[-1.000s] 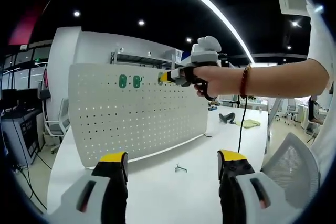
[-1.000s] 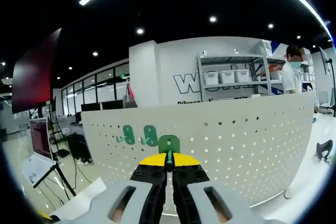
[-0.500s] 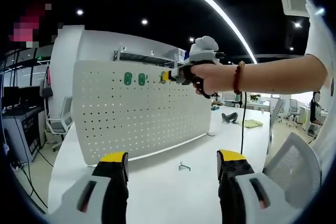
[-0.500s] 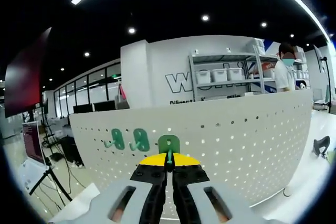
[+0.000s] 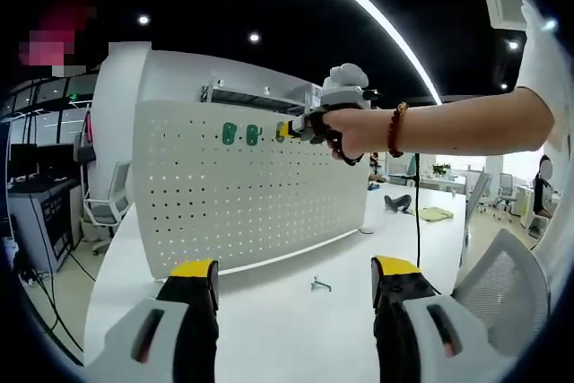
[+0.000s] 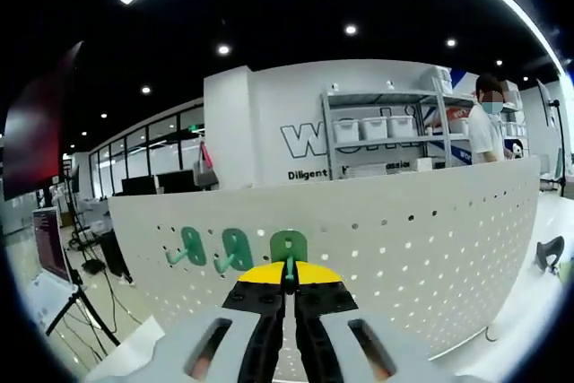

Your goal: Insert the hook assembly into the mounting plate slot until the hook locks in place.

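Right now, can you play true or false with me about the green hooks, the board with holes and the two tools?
1. Two green hooks already hang on the white pegboard. True.
2. The right tool is wide open and holds nothing. False: its jaws are shut on a third green hook, held up by the pegboard's top rows of holes.
3. The left tool has its jaws apart with nothing between them. True.
4. A red ball lies on the white table. False: a small metal hook lies there, in front of the pegboard.
5. The two hung hooks sit near the bottom of the pegboard. False: they are near its top edge.
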### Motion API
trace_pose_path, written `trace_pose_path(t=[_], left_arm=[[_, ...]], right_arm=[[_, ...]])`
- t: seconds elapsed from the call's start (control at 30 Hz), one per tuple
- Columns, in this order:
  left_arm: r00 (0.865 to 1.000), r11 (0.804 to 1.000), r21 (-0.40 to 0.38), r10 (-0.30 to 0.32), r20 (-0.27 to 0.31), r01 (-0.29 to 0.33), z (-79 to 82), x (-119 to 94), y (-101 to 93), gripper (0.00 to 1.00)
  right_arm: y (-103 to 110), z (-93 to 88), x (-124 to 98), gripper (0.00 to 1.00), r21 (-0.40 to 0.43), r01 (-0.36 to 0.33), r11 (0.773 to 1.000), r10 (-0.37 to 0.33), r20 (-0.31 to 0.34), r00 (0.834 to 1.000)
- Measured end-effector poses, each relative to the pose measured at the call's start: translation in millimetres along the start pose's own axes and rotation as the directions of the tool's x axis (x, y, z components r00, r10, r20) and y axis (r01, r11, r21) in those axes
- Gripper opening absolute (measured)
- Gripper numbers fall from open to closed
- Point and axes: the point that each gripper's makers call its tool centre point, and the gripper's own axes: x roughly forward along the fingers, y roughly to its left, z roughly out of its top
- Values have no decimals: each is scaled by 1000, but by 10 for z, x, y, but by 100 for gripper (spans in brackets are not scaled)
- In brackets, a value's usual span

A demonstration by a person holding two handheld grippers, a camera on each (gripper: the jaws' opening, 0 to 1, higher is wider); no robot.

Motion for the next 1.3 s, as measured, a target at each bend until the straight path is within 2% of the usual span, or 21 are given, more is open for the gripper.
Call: trace_pose_path(t=[0.8, 0.9, 1.3], left_arm=[[1000, 1000, -23, 21, 6, -21, -7, -14, 99, 72], [1000, 999, -25, 21, -3, -22, -32, -12, 105, 72], [1000, 999, -32, 15, -8, -15, -58, 16, 92, 72]], right_arm=[[-6, 17, 201, 1, -22, 15, 1000, -15, -9, 1000], [-15, 8, 226, 1, 0, 18, 1000, -18, -13, 1000], [-49, -14, 268, 1, -3, 32, 999, -32, -31, 999]])
